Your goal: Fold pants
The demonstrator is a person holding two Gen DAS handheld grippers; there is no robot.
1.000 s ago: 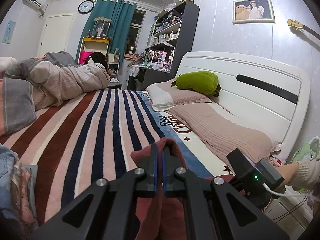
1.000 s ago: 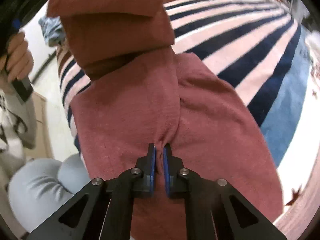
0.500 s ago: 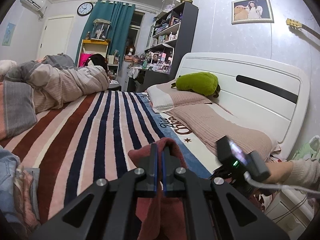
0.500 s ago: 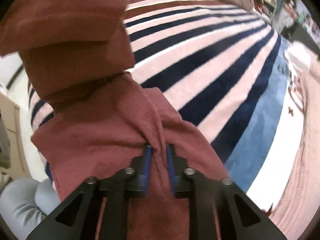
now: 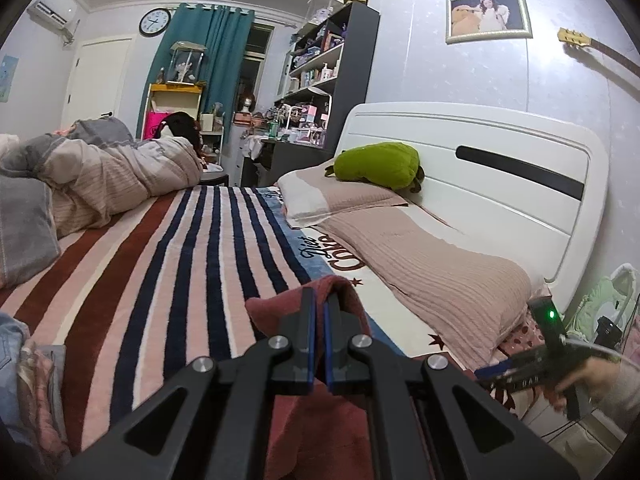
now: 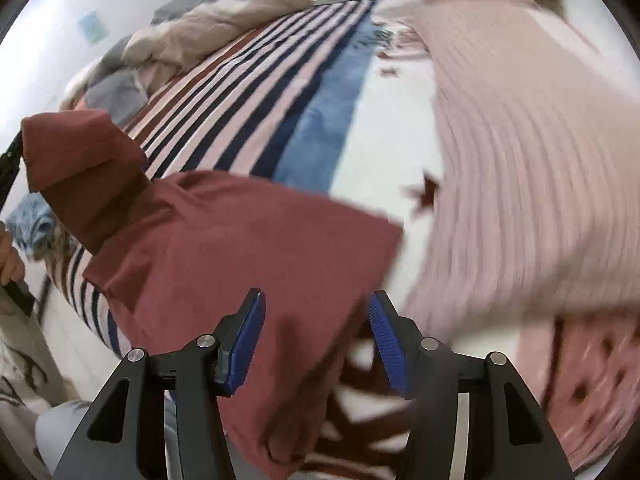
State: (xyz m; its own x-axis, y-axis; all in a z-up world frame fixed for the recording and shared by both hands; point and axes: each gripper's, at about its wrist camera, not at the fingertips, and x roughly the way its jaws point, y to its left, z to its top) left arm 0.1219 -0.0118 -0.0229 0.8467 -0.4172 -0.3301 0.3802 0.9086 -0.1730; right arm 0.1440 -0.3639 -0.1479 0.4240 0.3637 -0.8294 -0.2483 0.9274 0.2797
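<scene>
The left gripper has its fingers pressed together on a raised fold of the pants, a dull-red garment lying at the near edge of the bed. In the left wrist view the cloth bunches up on both sides of the blue pads and hangs below them. In the right wrist view the same pinched corner stands lifted at the left, while the rest of the pants spreads flat across the bed's corner and drapes over its edge.

The right gripper hovers above that flat part with its fingers spread; they have just been opening, and the cloth shows between them but neither pad presses on it. The view from it is blurred. In the left wrist view this gripper shows at the lower right, held by a hand beside the bed.

Beyond the pants runs the striped blanket, with a blue band and white lettered strip along its right side. A long ribbed pink pillow lies next to that, against the white headboard, and a green plush toy rests on a second pillow farther on. A rumpled quilt is heaped at the far left of the bed. Behind stand a dark bookshelf, teal curtains and a wall clock
</scene>
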